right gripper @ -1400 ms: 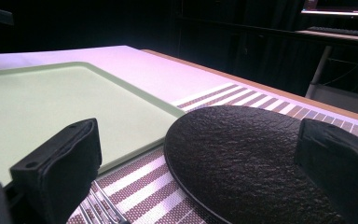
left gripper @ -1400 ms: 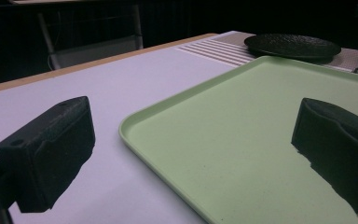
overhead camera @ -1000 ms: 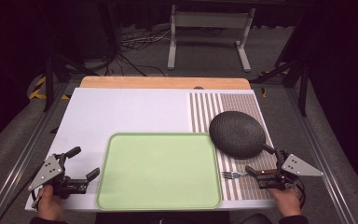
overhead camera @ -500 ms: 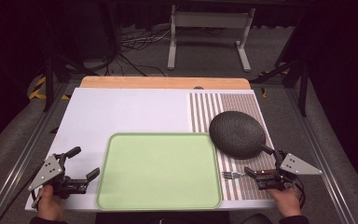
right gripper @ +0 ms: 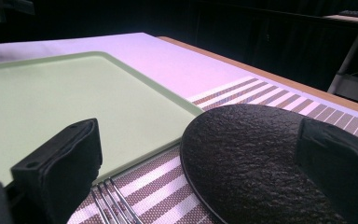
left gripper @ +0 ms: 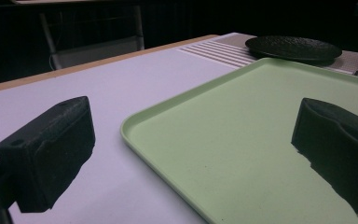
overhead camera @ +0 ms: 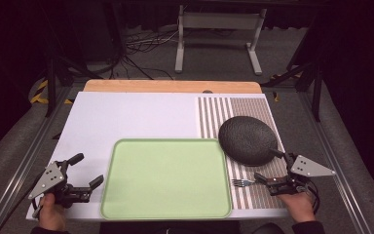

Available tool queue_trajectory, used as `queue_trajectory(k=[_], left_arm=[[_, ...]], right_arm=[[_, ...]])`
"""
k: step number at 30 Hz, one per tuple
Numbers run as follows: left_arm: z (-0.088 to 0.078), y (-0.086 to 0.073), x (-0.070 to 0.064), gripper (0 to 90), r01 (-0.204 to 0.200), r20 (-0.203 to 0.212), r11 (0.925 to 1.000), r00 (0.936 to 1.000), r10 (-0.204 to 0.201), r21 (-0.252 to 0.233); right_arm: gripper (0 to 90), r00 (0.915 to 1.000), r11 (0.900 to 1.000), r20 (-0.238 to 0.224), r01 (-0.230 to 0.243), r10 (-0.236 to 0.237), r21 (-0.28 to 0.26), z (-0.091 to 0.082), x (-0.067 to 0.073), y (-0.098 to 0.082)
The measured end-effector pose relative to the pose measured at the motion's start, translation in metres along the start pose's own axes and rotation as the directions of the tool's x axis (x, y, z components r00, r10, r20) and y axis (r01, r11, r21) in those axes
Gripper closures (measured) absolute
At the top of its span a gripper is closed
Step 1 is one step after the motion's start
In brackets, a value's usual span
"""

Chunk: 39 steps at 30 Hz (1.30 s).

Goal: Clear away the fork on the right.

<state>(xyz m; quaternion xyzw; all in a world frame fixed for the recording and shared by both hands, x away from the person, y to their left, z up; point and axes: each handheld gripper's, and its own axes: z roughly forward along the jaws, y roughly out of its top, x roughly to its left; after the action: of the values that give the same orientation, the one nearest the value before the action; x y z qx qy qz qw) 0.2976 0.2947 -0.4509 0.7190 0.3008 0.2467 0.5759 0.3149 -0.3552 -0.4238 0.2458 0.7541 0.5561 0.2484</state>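
A pale green tray [overhead camera: 165, 178] lies at the front middle of the white table top. Right of it, a black round plate [overhead camera: 247, 140] rests on a striped placemat [overhead camera: 214, 117]. A fork [overhead camera: 243, 183] lies on the mat in front of the plate, tines toward the tray. My left gripper [overhead camera: 88, 169] stands open just left of the tray; the tray's corner [left gripper: 135, 128] lies between its jaws. My right gripper [overhead camera: 267, 165] is open at the plate's near edge, its lower jaw by the fork's handle. The right gripper view has the plate [right gripper: 251, 163] and the fork tines [right gripper: 114, 200] between the jaws.
The white top [overhead camera: 136, 117] stretches behind the tray to a wooden strip [overhead camera: 170, 86] at the far edge. Metal rails run down both table sides. A metal stand [overhead camera: 219, 34] and cables sit on the floor beyond.
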Motion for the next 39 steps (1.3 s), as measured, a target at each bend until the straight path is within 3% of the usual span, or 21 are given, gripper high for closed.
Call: queue_trajectory(k=[5, 10, 13, 16, 21, 24, 31, 34, 39], left_arm=[[0.001, 0.0, -0.001, 0.1, 0.003, -0.002, 1.0, 1.0, -0.003, -0.001], [0.001, 0.0, -0.001, 0.1, 0.002, -0.003, 1.0, 1.0, -0.002, -0.001], [0.001, 0.0, -0.001, 0.1, 0.001, -0.002, 1.0, 1.0, -0.001, 0.0], [0.0, 0.0, -0.001, 0.1, 0.004, -0.001, 1.0, 1.0, -0.004, -0.001], [0.0, 0.0, -0.001, 0.1, 0.001, 0.0, 1.0, 1.0, -0.001, 0.0], [0.0, 0.0, 0.0, 0.1, -0.003, -0.001, 1.0, 1.0, 0.003, 0.004], [0.0, 0.0, -0.001, 0.1, 0.001, -0.003, 1.0, 1.0, -0.001, -0.001], [0.0, 0.0, -0.001, 0.1, 0.001, -0.004, 1.0, 1.0, -0.001, -0.004], [0.0, 0.0, -0.001, 0.1, 0.0, -0.002, 1.0, 1.0, 0.0, 0.001]], right_arm=[[2.6, 1.0, 0.999, -0.002, 0.002, -0.002, 0.045, 0.004, -0.002, 0.006], [4.5, 0.9988, 0.991, -0.013, 0.048, -0.047, 0.121, 0.01, -0.004, 0.013], [4.7, 0.9973, 0.984, -0.025, 0.072, -0.069, 0.163, 0.012, -0.004, 0.017], [4.9, 0.9943, 0.965, -0.052, 0.103, -0.094, 0.239, 0.016, -0.006, 0.025], [5.1, 0.9929, 0.952, -0.061, 0.116, -0.102, 0.284, 0.018, -0.007, 0.028], [5.7, 0.9866, 0.919, -0.091, 0.159, -0.135, 0.361, 0.019, -0.009, 0.035], [6.3, 0.9776, 0.869, -0.138, 0.205, -0.158, 0.45, 0.022, -0.013, 0.042], [6.5, 0.9762, 0.854, -0.144, 0.212, -0.162, 0.475, 0.022, -0.014, 0.044], [7.5, 0.9672, 0.805, -0.185, 0.248, -0.174, 0.538, 0.027, -0.016, 0.046]])
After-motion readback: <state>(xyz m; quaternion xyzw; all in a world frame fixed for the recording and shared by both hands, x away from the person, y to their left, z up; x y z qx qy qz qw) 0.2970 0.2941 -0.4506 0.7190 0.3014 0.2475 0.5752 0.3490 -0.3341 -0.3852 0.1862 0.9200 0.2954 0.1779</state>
